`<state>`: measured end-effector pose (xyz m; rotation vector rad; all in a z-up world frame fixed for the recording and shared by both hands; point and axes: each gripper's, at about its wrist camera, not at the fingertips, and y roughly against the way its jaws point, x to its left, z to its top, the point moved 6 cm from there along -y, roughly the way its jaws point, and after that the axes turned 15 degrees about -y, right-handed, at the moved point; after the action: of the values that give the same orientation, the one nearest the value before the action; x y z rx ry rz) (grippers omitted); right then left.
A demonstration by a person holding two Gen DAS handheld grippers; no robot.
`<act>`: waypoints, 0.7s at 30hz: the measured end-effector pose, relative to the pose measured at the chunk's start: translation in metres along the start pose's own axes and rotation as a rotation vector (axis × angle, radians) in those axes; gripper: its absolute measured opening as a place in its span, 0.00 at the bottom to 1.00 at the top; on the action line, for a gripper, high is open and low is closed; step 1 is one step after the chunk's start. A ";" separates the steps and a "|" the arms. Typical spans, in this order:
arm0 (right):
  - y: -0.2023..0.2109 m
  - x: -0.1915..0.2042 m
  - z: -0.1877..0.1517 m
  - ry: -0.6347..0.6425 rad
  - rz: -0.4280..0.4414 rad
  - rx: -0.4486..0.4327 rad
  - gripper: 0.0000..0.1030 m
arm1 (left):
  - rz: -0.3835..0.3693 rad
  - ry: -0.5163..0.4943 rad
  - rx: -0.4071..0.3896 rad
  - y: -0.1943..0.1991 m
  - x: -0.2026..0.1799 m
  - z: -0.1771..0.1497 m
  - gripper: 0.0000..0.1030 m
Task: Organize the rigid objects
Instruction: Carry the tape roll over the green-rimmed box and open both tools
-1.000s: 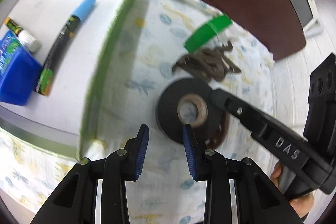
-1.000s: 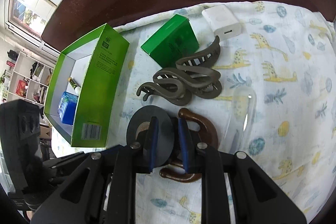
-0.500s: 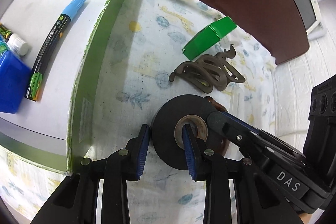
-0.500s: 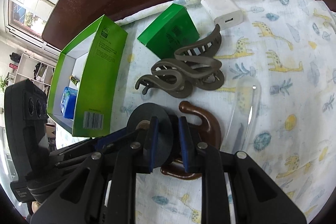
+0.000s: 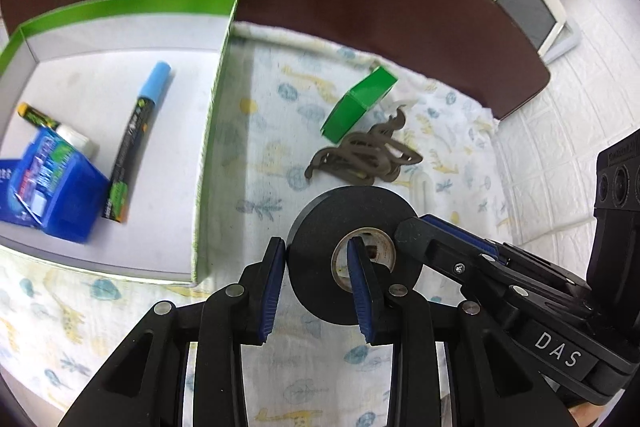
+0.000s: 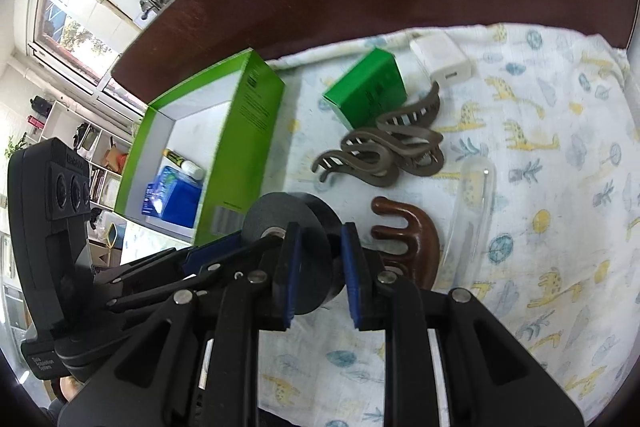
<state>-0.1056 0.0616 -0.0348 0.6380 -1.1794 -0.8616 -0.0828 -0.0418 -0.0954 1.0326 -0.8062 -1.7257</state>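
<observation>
one tape roll [image 5: 354,223], two hand-held grippers [image 5: 316,285] [image 6: 320,273]

Your left tool [image 5: 316,287] pinches the black tape roll [image 5: 354,253], one finger through its core; your right tool [image 5: 412,227] grips its opposite edge.
</observation>
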 end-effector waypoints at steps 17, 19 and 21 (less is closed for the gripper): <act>0.006 0.109 0.014 0.154 0.100 -0.075 0.21 | 0.094 0.027 -0.174 0.090 0.075 0.024 0.31; -0.003 0.127 0.016 0.174 0.116 -0.067 0.21 | 0.112 0.046 -0.187 0.097 0.092 0.026 0.31; -0.012 0.145 0.018 0.193 0.132 -0.059 0.21 | 0.131 0.061 -0.198 0.104 0.111 0.029 0.31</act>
<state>-0.1053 -0.0670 0.0351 0.5750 -1.0060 -0.7045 -0.0918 -0.1799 -0.0258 0.8753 -0.6358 -1.6188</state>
